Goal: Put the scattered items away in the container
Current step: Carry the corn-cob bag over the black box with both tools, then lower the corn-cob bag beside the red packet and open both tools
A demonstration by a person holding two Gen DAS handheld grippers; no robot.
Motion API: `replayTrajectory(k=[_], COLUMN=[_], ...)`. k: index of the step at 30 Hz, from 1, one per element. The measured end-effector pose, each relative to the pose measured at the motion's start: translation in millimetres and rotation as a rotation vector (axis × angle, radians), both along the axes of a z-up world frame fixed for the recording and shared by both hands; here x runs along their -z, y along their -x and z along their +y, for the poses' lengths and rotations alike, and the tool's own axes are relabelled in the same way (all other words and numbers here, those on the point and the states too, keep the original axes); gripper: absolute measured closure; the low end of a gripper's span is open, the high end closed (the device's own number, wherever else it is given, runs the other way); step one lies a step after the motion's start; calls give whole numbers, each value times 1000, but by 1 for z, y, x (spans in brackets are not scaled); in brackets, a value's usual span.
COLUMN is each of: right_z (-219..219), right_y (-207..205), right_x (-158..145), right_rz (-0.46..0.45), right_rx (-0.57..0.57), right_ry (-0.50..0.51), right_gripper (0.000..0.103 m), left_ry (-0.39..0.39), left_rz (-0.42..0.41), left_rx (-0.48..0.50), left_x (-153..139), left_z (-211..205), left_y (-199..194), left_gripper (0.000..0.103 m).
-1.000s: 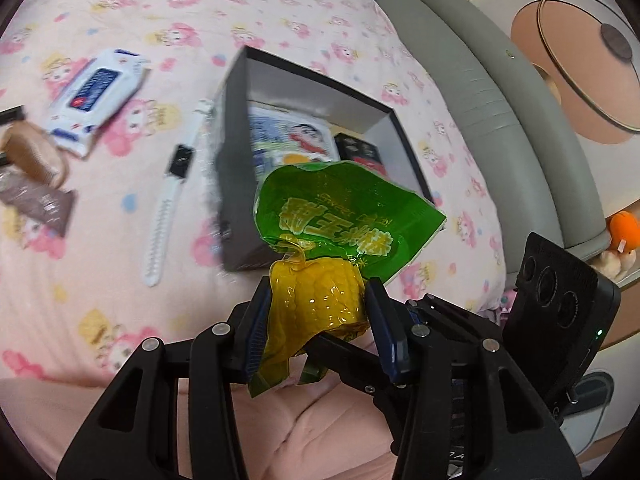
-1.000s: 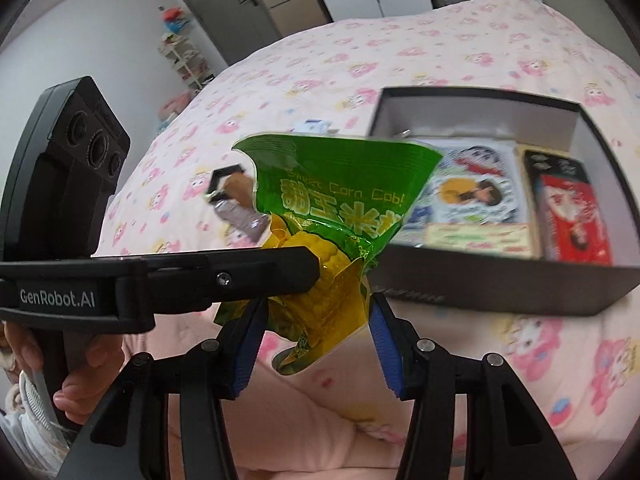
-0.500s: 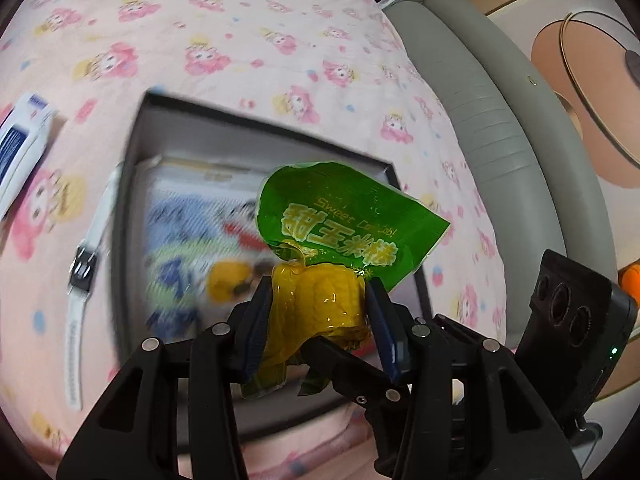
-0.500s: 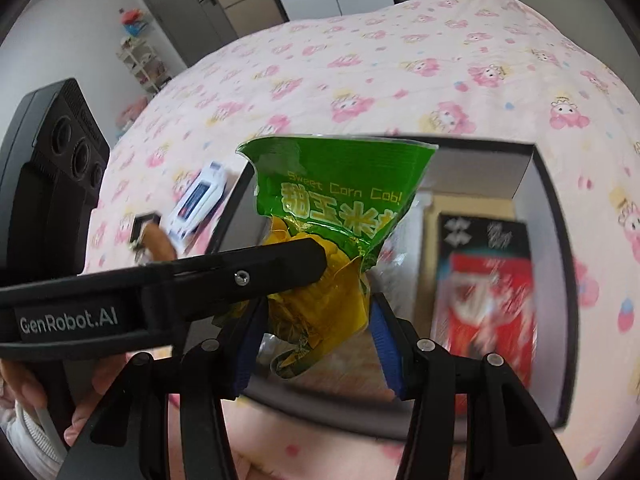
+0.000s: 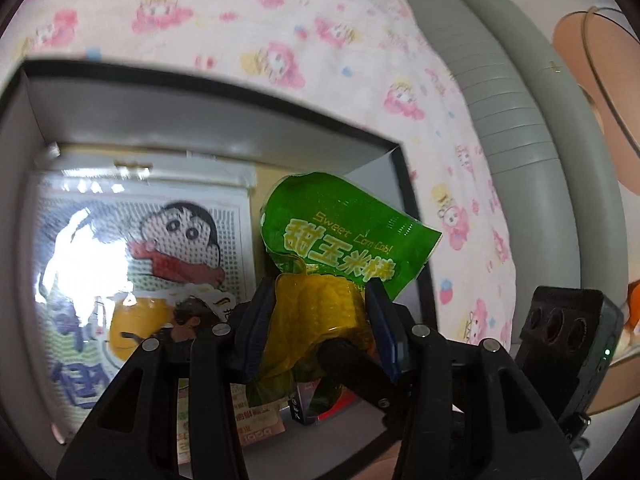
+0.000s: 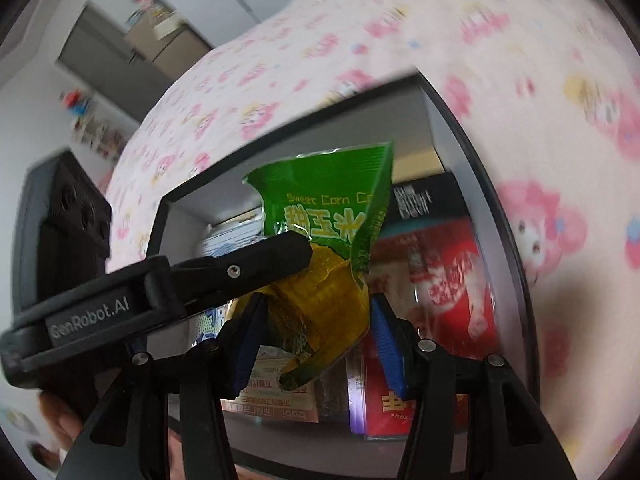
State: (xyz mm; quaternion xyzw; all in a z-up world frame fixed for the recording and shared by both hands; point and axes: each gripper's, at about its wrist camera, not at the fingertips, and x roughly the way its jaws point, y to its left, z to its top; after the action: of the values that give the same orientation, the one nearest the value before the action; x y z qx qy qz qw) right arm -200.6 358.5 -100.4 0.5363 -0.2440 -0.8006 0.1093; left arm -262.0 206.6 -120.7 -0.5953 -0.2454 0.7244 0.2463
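Note:
A green and yellow sweet corn packet (image 5: 320, 280) is gripped from both sides. My left gripper (image 5: 318, 328) is shut on its yellow lower part. My right gripper (image 6: 316, 332) is shut on the same packet (image 6: 328, 248), with the left gripper's finger (image 6: 240, 268) crossing in front. The packet hangs just above the inside of the dark grey box (image 5: 224, 120), which also shows in the right wrist view (image 6: 480, 160). The box holds a cartoon-printed packet (image 5: 132, 248) and a red packet (image 6: 448, 280).
The box sits on a pink cartoon-print bedspread (image 5: 280, 32). A grey padded bed edge (image 5: 512, 92) runs along the right. A doorway and shelves (image 6: 132, 48) lie beyond the bed. Other flat packets (image 6: 280, 396) lie in the box's near end.
Both grippers have carried the corn packet forward from in front of the box to over its inside and lower into it. The watch and other scattered items have left view.

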Motion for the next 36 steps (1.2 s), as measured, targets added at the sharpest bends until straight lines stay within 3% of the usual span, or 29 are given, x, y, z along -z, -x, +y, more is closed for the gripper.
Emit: replayTrajectory(k=[2,5,13,16,19,22,30,33,36], right_z=[8,10,7,1,-2,3,-7,-9,-2], right_y=[2,1,-31,-41,-36,-30,-24,-15,-7], right_x=[8,3,-23,-32,-22,-10,-16,-21,-13], right_rz=[-30,-4,89,124,75,12,58,104,83], right_rx=[34,65,105,107,74,71,-3,-44,-16], right_ry=[22,-7,-107,-131,-146,-67,-200,-283,-303], right_gripper=[54,54,55,55,55,55,59,60,60], left_ry=[-25,-51,25,26,57,89,159,140,146], left_rz=[-45,-97,33,31,20,28,42,27,4], left_rx=[-11,-22,-38,-43,-27,-16,24,32,72], left_x=[8,15,-12,-6,-2,-3,0,5,12], left_z=[0,1,-16,-20,-20,-20,-10,-7,3], left_y=[5,10,-18,-27,-31,-28,-19,-10,0], left_gripper=[54,54,55,56,56,56,62,62,62])
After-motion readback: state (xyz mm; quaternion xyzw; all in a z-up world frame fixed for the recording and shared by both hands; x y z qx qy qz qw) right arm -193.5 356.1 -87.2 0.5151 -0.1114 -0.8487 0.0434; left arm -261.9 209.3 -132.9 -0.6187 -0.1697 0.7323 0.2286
